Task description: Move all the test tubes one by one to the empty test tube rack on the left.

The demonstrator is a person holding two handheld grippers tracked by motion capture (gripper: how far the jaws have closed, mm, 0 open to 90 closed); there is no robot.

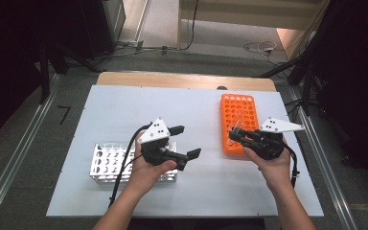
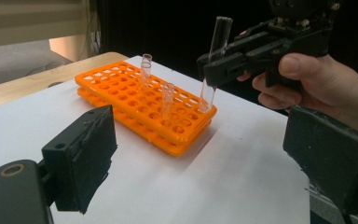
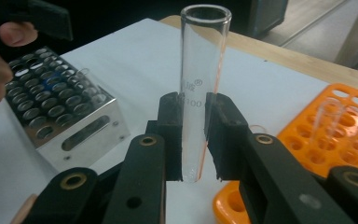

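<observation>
Two forearms coming in from the bottom of the high view, one gripper in each hand. Left hand [image 1: 148,167] palm up, wrapped round the left gripper [image 1: 188,142], jaws far apart with nothing between them, pointing to the right. Right hand [image 1: 273,160] curled round the right gripper [image 1: 235,135], pointing to the left, jaws squeezed tight, thumb on the side, cable hanging down by the wrist.

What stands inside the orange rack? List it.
Two clear glass tubes stand in the orange rack; the right gripper holds a third above its corner. Hole bottoms are hidden.
</observation>
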